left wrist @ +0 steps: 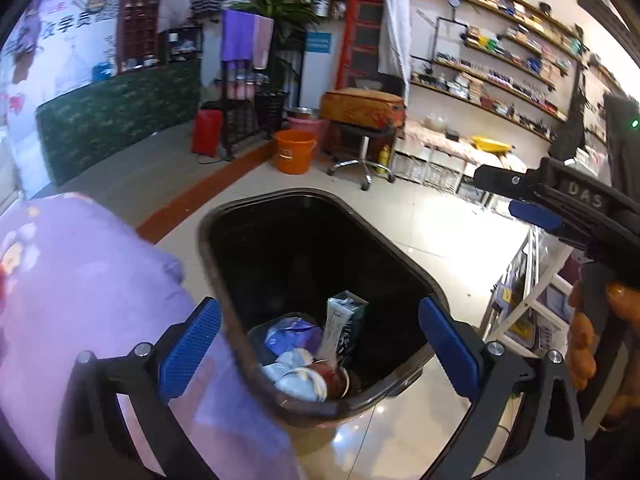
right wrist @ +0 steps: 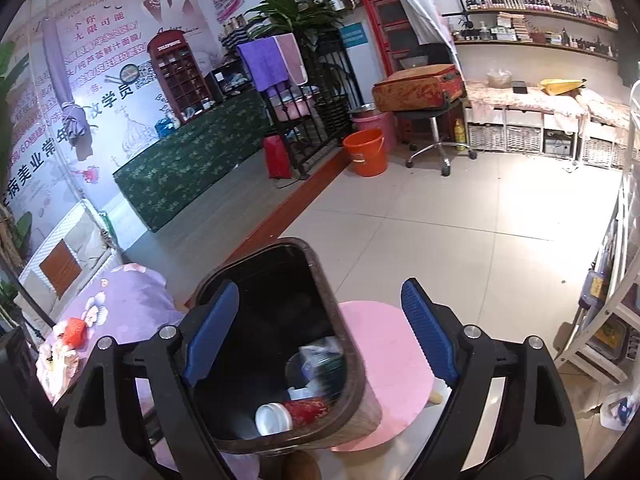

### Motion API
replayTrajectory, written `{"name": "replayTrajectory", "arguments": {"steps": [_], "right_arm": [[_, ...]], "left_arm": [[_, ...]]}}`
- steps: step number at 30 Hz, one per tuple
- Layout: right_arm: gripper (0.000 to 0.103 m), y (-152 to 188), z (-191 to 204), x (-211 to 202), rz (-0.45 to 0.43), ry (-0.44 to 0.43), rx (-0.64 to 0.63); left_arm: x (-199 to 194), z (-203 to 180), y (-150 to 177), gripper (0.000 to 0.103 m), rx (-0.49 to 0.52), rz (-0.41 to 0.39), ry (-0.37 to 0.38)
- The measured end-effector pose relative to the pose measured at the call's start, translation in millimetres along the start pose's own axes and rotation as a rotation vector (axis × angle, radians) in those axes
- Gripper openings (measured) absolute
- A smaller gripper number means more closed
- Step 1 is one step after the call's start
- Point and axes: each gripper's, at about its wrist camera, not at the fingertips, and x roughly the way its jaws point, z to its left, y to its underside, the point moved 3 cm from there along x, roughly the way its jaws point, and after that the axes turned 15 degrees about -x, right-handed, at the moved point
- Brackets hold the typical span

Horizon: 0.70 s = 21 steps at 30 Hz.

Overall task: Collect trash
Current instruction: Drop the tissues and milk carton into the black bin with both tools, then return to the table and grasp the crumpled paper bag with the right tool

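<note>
A black trash bin point(left wrist: 224, 280) stands on the floor beside a purple-covered table point(left wrist: 80, 300). It holds a green-and-white carton point(left wrist: 344, 324), blue wrappers point(left wrist: 292, 334) and a white-lidded red container point(left wrist: 316, 380). My left gripper point(left wrist: 320, 344) is open and empty, its jaws spread over the bin's near rim. My right gripper point(right wrist: 320, 336) is open and empty above the same bin point(right wrist: 340, 320), where a white cap and red container point(right wrist: 292, 412) lie. The right gripper also shows at the right of the left wrist view point(left wrist: 532, 204).
A pink round stool point(right wrist: 384, 360) stands right of the bin. The purple flowered table cloth point(right wrist: 120, 304) carries a red net item point(right wrist: 74, 330). An orange bucket point(right wrist: 366, 152), a swivel stool point(right wrist: 428, 120) and a white shelf rack point(right wrist: 608, 300) line the tiled floor.
</note>
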Motion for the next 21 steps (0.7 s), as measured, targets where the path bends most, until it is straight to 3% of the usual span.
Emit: {"name": "replayTrajectory", "arguments": {"steps": [5,9,21], "right_arm": [[0.085,-1,26,8,0.015,-0.058,-0.035],[0.087,1,56,12,0.027,-0.122,-0.077],[0.087,28,200,28,0.128,-0.423,-0.287]], "left_arm": [[-40,29,6,0.097,-0.052,-0.042,-0.050],[-76,60,10,0.097,-0.087,-0.080,-0.132],[-159,164,31,0.097,-0.252,-0.129,-0.367]]}}
